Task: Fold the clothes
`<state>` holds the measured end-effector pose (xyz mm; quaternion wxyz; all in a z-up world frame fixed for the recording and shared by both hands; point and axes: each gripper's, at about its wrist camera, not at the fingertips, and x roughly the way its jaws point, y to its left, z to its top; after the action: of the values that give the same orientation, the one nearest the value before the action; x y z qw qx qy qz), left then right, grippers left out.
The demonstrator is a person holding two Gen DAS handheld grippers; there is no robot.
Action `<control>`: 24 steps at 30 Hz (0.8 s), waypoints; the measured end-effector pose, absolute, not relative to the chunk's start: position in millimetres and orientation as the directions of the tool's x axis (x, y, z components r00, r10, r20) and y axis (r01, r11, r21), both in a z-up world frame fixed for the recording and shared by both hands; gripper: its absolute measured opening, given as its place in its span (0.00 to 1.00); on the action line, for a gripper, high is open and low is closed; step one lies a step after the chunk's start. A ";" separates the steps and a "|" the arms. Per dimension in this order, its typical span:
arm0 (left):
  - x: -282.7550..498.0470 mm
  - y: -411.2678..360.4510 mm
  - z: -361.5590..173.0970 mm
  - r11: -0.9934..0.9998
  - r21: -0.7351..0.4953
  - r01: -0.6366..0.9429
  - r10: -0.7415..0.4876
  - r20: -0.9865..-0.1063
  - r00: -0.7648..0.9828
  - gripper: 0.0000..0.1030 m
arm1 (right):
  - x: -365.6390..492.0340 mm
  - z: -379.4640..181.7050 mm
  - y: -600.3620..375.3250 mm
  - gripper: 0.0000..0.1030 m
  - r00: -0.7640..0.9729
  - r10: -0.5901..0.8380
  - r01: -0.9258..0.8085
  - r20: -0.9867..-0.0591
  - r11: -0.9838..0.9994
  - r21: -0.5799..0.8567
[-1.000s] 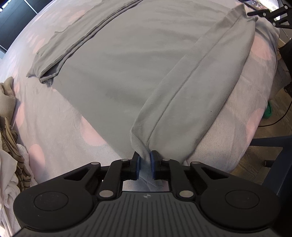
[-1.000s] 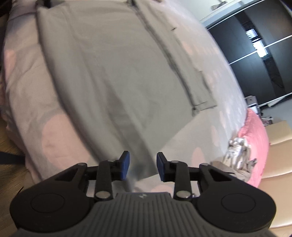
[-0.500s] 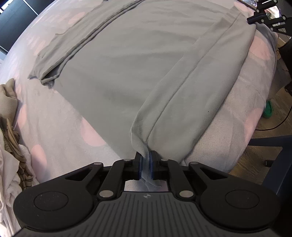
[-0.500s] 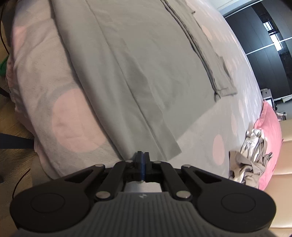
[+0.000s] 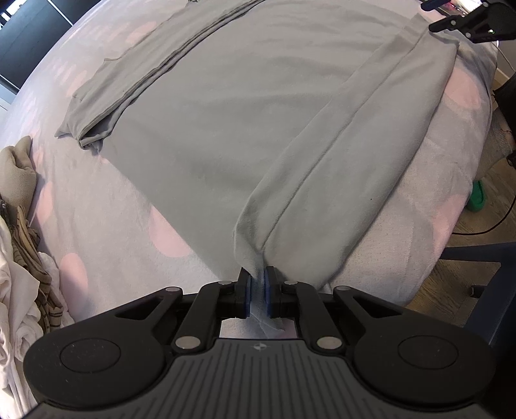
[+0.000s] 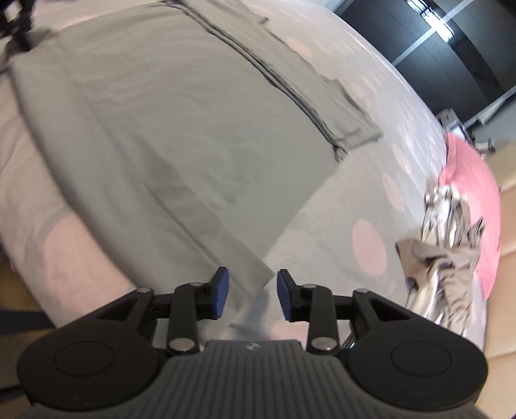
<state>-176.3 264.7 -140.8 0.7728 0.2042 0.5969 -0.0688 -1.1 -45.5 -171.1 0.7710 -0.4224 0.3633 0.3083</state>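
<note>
A grey garment lies spread flat on a bed with a pink-dotted cover. One sleeve is folded in along its far side. My left gripper is shut on the near corner of the garment's folded right-hand edge, and cloth bunches up between the pads. At the far top right of the left wrist view, the right gripper hovers by the garment's other end. In the blurred right wrist view my right gripper is open just above a corner of the garment, with nothing pinched.
A heap of crumpled clothes sits on the bed beside the garment, also seen as a pile by a pink pillow. Past the bed edge are wooden floor, a dark chair leg and a green object.
My right gripper was open, shut briefly half a second ago, and is open again, shifted along the bed. My left gripper has stayed shut on the garment's corner with little movement.
</note>
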 end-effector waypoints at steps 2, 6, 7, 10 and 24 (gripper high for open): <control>-175.5 265.3 -142.1 0.908 0.231 0.350 0.137 -0.952 0.273 0.06 | 6.8 -175.2 -47.0 0.48 0.533 0.171 -0.778 -0.828 0.484 -0.401; -173.2 266.0 -145.4 0.907 0.230 0.354 0.139 -0.954 0.265 0.06 | 17.1 -179.0 -48.4 0.38 0.481 0.197 -0.786 -0.854 0.529 -0.321; -173.2 265.4 -146.1 0.905 0.231 0.356 0.140 -0.954 0.264 0.06 | 17.6 -179.2 -48.5 0.23 0.466 0.205 -0.791 -0.861 0.534 -0.300; -173.5 264.4 -146.1 0.904 0.232 0.358 0.141 -0.954 0.263 0.06 | 5.4 -182.5 -41.3 0.07 0.493 0.200 -0.801 -0.847 0.484 -0.352; -179.1 262.0 -109.9 0.934 0.269 0.236 0.181 -0.924 0.338 0.06 | -31.5 -148.0 -40.1 0.07 0.727 0.208 -0.667 -0.654 0.439 -0.602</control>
<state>-179.1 262.0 -109.9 0.7975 0.1812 0.5752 -0.0173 -31.5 -40.1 -148.0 0.8100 -0.4555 0.2519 0.2702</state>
